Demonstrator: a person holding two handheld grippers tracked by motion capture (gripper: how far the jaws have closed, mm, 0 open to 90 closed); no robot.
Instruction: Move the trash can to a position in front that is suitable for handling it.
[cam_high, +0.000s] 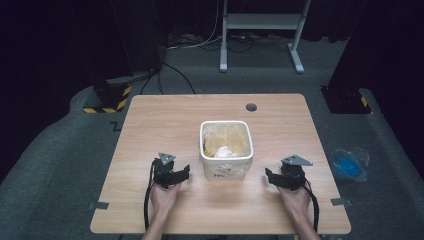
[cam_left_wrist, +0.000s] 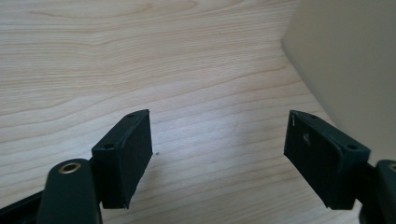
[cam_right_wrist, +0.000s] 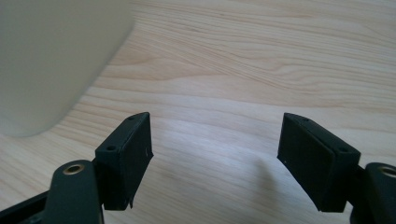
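Bin (cam_high: 226, 170) between your two grippers, left gripper (cam_high: 176, 173) just beside its left wall, right gripper (cam_high: 276, 178) near its right wall, both spread wide, holding nothing.

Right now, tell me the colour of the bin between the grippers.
White bin, with a clear plastic liner; the high view shows it best.

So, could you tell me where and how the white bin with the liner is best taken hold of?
Probably by its side walls, just under the rim. The bin stands upright between the two open tools, the left tool and the right tool, so each can come in level from its own side. The rim flares out, which should stop a slip. The bag lining it looks too loose to hold.
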